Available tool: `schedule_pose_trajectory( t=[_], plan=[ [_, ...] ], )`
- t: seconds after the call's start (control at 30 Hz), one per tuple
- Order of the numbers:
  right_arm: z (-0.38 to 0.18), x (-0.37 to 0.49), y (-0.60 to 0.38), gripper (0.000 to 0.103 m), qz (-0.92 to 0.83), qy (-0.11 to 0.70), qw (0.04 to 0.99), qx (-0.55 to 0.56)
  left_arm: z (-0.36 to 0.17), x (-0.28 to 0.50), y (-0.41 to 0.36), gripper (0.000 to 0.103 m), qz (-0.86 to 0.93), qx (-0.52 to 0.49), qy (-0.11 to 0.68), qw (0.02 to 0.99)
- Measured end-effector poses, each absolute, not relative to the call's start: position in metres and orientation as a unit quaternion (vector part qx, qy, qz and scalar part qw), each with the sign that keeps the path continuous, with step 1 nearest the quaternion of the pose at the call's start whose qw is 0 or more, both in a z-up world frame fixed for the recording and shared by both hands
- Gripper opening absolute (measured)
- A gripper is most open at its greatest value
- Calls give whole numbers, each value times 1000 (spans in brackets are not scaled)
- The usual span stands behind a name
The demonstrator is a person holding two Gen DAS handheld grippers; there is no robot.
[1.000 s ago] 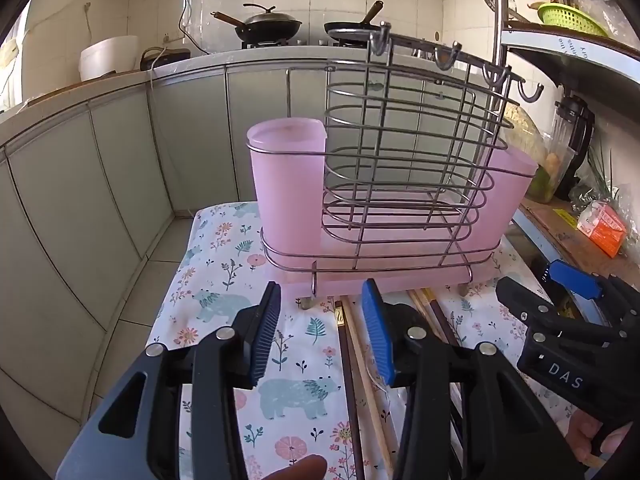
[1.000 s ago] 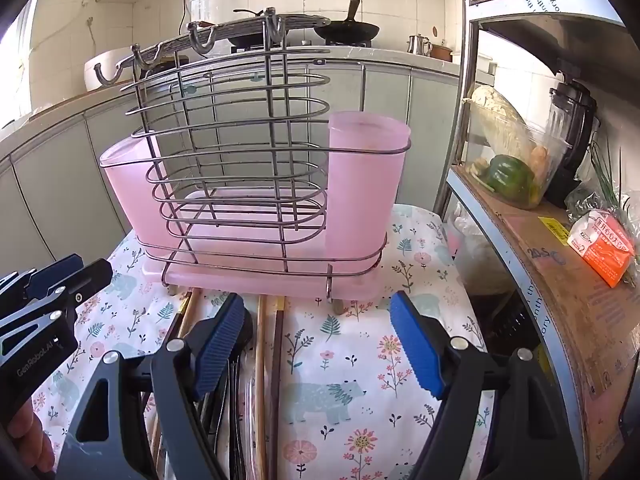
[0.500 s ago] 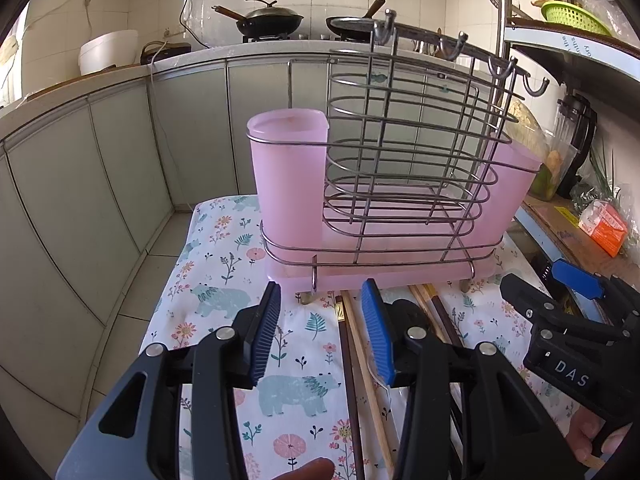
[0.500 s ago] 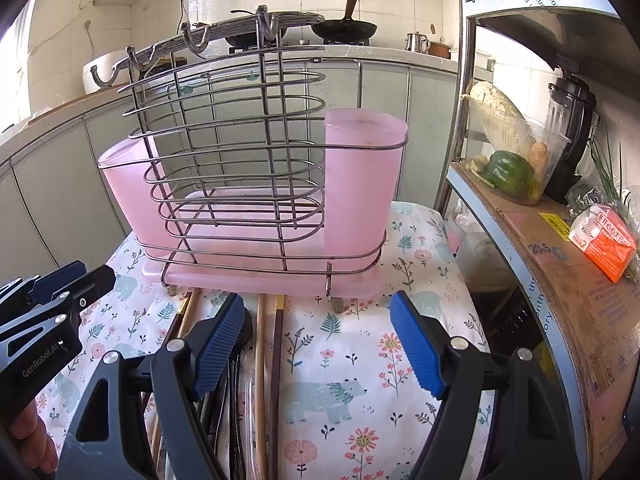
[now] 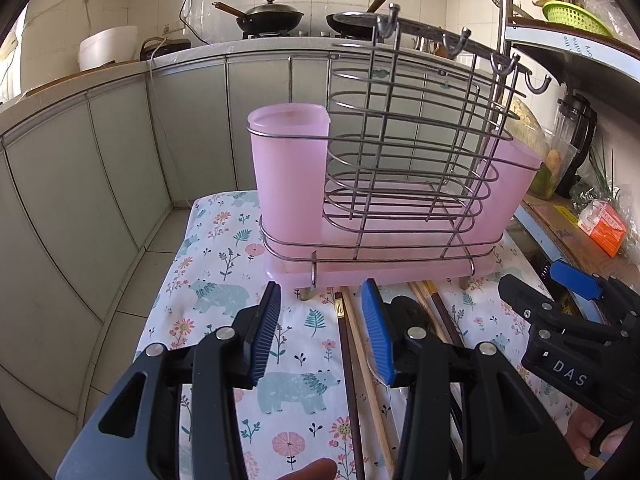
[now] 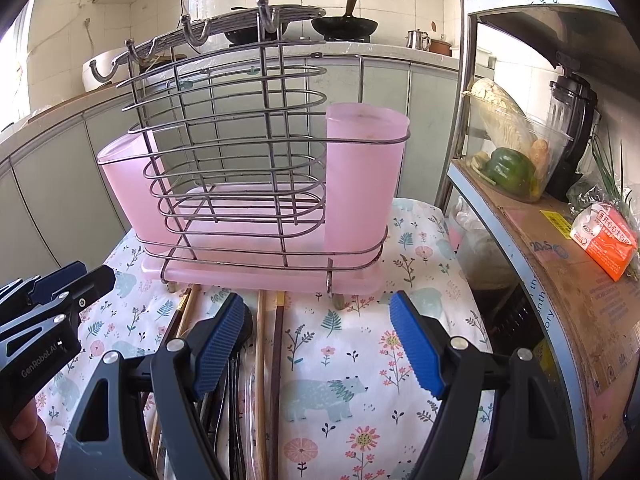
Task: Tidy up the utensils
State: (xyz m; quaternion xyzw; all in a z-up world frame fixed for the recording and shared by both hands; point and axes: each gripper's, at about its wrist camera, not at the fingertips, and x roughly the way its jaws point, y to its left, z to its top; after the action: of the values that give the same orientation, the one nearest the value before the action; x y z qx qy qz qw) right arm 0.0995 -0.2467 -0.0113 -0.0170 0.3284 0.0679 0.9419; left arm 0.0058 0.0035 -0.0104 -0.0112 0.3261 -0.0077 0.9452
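Note:
A wire utensil rack (image 5: 404, 168) with pink plastic cups at both ends and a pink drip tray stands on the floral cloth; it also shows in the right wrist view (image 6: 248, 184). Chopsticks (image 5: 362, 364) and dark utensils lie on the cloth in front of it, seen too in the right wrist view (image 6: 266, 364). My left gripper (image 5: 324, 332) is open and empty above the cloth, just left of the chopsticks. My right gripper (image 6: 320, 344) is open and empty over the chopsticks. Each gripper shows at the edge of the other's view, the right one (image 5: 560, 320) and the left one (image 6: 52, 292).
The small table with the floral cloth (image 5: 224, 264) drops off to a tiled floor on the left. A shelf unit (image 6: 560, 248) with a vegetable container, blender and orange box stands on the right. A counter with woks runs behind.
Both grippers have pulled back and risen slightly, so the rack sits a little lower and farther in view. Both stay open and empty.

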Motion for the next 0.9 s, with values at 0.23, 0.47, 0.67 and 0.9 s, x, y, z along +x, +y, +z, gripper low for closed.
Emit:
schedule_pose_trajectory(
  t=[0.23, 0.47, 0.67, 0.9],
  plan=[
    [-12, 100, -247, 75, 68, 330, 941, -17, -13, 7, 4, 43, -8, -13, 331, 943],
    [-14, 102, -248, 75, 66, 335, 940, -16, -16, 10, 3, 43, -6, -12, 337, 941],
    [-17, 105, -247, 75, 66, 343, 937, -17, -21, 13, 3, 43, -7, -13, 347, 938],
    [-21, 108, -246, 75, 66, 355, 932, -15, -27, 17, 6, 43, -5, -15, 363, 932]
  ],
)
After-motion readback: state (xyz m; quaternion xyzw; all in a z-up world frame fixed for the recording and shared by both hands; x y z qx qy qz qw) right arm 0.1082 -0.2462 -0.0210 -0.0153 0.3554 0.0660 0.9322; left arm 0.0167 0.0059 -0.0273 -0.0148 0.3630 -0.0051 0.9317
